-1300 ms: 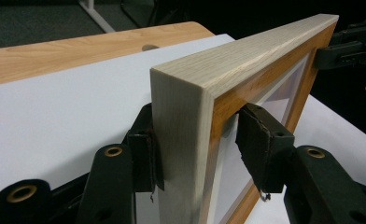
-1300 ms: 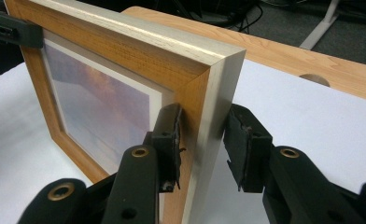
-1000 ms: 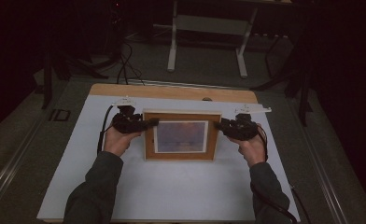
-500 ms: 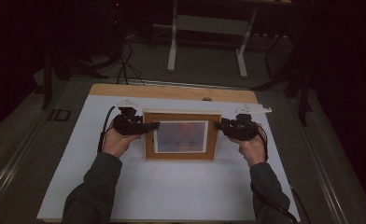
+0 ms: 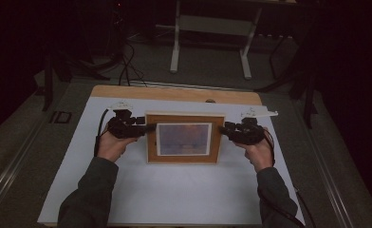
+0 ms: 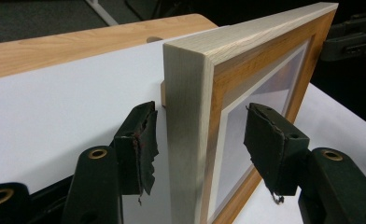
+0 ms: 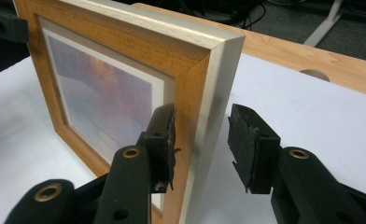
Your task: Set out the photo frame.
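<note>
A wooden picture frame (image 5: 184,137) with a dusky print stands upright on the white mat, its face towards the person. My left gripper (image 5: 148,127) straddles its left side. In the left gripper view the frame's pale edge (image 6: 186,116) sits between the two pads with a gap on each side. My right gripper (image 5: 222,129) straddles the right side. In the right gripper view the frame (image 7: 125,60) has one pad close by its front face, and the other stands clear behind it. Both pairs of jaws have just been opening with the frame between them.
The white mat (image 5: 174,190) covers most of a wooden table (image 5: 174,93) that has a round hole (image 5: 210,100) near its far edge. Beyond it stand a white table base (image 5: 208,28) and cables on a dark floor.
</note>
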